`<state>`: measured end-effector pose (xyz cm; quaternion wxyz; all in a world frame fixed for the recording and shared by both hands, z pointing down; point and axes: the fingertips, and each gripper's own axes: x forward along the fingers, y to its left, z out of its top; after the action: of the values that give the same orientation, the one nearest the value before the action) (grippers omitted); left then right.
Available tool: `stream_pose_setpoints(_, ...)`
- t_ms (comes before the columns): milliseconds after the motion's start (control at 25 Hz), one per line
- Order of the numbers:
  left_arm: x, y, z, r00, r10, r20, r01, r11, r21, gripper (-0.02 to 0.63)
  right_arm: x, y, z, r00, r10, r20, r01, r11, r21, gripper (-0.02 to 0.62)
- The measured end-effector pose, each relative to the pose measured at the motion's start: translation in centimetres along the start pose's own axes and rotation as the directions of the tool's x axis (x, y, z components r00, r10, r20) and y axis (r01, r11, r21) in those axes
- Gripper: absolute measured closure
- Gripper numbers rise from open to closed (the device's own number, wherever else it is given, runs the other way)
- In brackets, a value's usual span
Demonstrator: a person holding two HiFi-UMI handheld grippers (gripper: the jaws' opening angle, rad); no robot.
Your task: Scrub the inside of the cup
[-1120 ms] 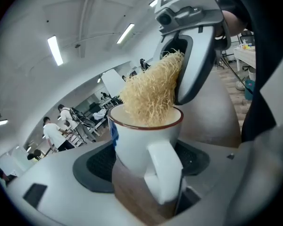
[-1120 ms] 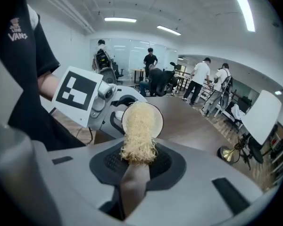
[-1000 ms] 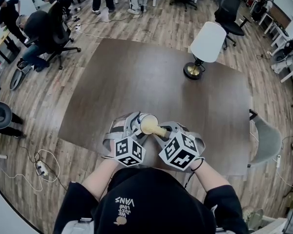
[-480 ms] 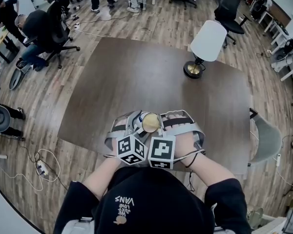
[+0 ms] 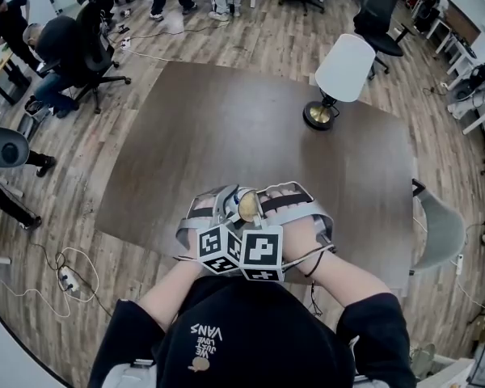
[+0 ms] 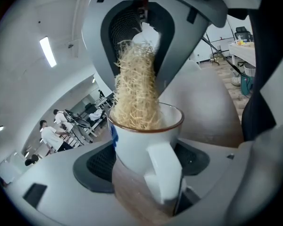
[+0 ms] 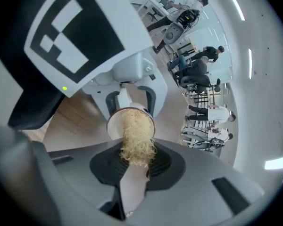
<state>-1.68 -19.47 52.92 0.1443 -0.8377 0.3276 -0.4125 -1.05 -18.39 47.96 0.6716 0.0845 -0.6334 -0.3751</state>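
Cup (image 6: 146,135) is off the surface (image 5: 226,128), held over its near edge. Left gripper (image 6: 146,166) is clamped on the cup body, handle facing that gripper's camera. Fibrous scrubber (image 7: 137,135) is stuffed into the cup mouth, with the right gripper (image 7: 134,173) clenched on its handle. Grippers are side by side. Lamp (image 5: 339,75) stands well apart, toward the far-right corner.

The person's black shirt (image 5: 250,330) bears the word "VANS", seen upside down in the head view.
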Motion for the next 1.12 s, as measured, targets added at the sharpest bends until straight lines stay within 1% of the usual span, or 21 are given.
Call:
stream_pose_setpoints(80, 0.0, 0.0, -0.1, 1.000, -0.001, 0.000, 0.001, 1.000, -0.006, 0.227, 0.2, -0.5, -0.6, 1.000, -0.003, -0.019, 0.003, 1.000, 0.023, 0.515)
stream_pose_setpoints(160, 0.3, 0.0, -0.3, 1.000, 0.000, -0.004, 0.000, 1.000, -0.009, 0.227, 0.5, -0.3, -1.4, 0.998, 0.007, -0.055, -0.006, 1.000, 0.026, 0.515)
stream_pose_setpoints(240, 0.3, 0.1, -0.4, 1.000, 0.001, -0.003, -0.001, 1.000, -0.026, 0.227, 0.7, 0.5, -2.0, 0.995, 0.034, -0.089, -0.033, 0.999, 0.014, 0.515)
stream_pose_setpoints(320, 0.1, 0.4, -0.6, 1.000, 0.003, -0.003, -0.003, 0.999, -0.045, 0.227, 0.7, 1.4, -1.9, 0.993, 0.067, -0.095, -0.067, 0.998, 0.002, 0.517)
stream_pose_setpoints(400, 0.0, 0.7, -0.7, 1.000, 0.006, -0.005, -0.006, 0.999, -0.041, 0.227, 0.5, 2.0, -1.2, 0.994, 0.091, -0.063, -0.092, 0.996, -0.006, 0.517)
stream_pose_setpoints(480, 0.0, 0.7, -0.6, 1.000, 0.003, -0.007, -0.003, 1.000, -0.024, 0.227, 0.3, 2.3, -0.3, 0.994, 0.109, -0.009, -0.109, 0.994, -0.001, 0.517)
stream_pose_setpoints(640, 0.1, -0.1, -0.3, 1.000, -0.011, 0.000, 0.011, 1.000, 0.006, 0.227, 0.3, 1.7, 0.6, 0.991, 0.108, 0.082, -0.113, 0.992, 0.054, 0.517)
stream_pose_setpoints(720, 0.1, -0.3, -0.2, 1.000, -0.015, 0.001, 0.015, 1.000, 0.013, 0.227, 0.6, 1.0, 0.0, 0.992, 0.093, 0.090, -0.101, 0.991, 0.083, 0.517)
stream_pose_setpoints(800, 0.3, -0.1, -0.2, 1.000, -0.016, -0.001, 0.016, 1.000, 0.016, 0.227, 1.1, 0.6, -1.1, 0.994, 0.082, 0.077, -0.089, 0.991, 0.103, 0.517)
stream_pose_setpoints(880, 0.4, 0.2, -0.2, 1.000, -0.017, -0.004, 0.017, 1.000, 0.018, 0.227, 1.5, 0.7, -1.8, 0.995, 0.077, 0.057, -0.082, 0.991, 0.103, 0.517)
stream_pose_setpoints(1000, 0.4, 0.7, -0.6, 1.000, -0.010, -0.013, 0.010, 1.000, 0.024, 0.227, 1.6, 1.7, -1.6, 0.995, 0.089, 0.037, -0.091, 0.995, 0.046, 0.517)
stream_pose_setpoints(1120, 0.2, 0.9, -0.8, 1.000, -0.006, -0.023, 0.007, 0.999, 0.039, 0.227, 1.3, 2.8, -0.4, 0.989, 0.126, 0.077, -0.127, 0.992, 0.008, 0.517)
